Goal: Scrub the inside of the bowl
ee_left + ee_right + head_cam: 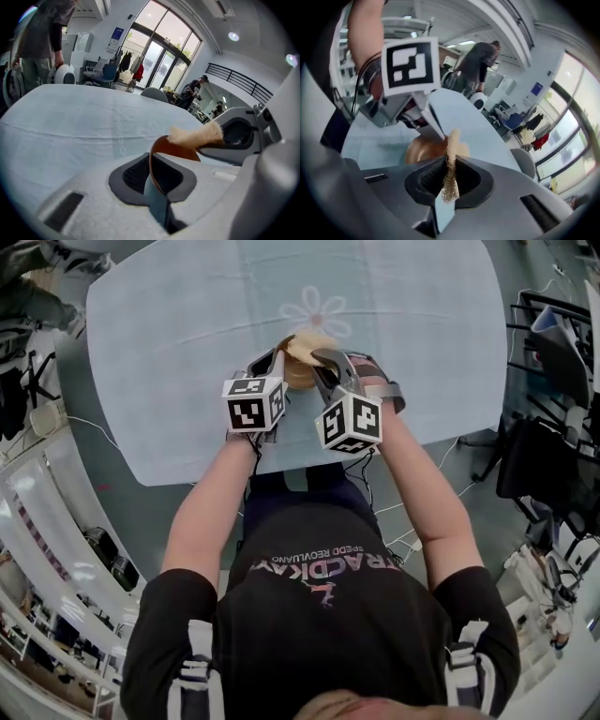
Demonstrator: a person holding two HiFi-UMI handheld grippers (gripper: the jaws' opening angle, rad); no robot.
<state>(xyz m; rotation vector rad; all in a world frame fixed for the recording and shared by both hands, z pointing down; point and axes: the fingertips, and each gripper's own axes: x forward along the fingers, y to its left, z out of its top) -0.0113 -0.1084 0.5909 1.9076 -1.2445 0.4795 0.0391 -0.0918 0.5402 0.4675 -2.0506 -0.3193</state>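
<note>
A brown bowl point(298, 374) sits near the front edge of the table point(169, 362), which has a pale blue cloth on it. My left gripper point(275, 360) is shut on the bowl's rim point(153, 161), with the thin brown wall pinched between its jaws. My right gripper point(328, 359) is shut on a beige fibrous scrub pad point(450, 176). The pad point(195, 135) lies over the far rim of the bowl point(421, 147). In the right gripper view the left gripper point(423, 110) stands just behind the bowl. Most of the bowl's inside is hidden.
A white flower print point(315, 309) marks the cloth behind the bowl. Dark racks and chairs point(548, 362) stand right of the table. Cables point(412, 512) lie on the floor. A person point(44, 37) stands beyond the table's far side.
</note>
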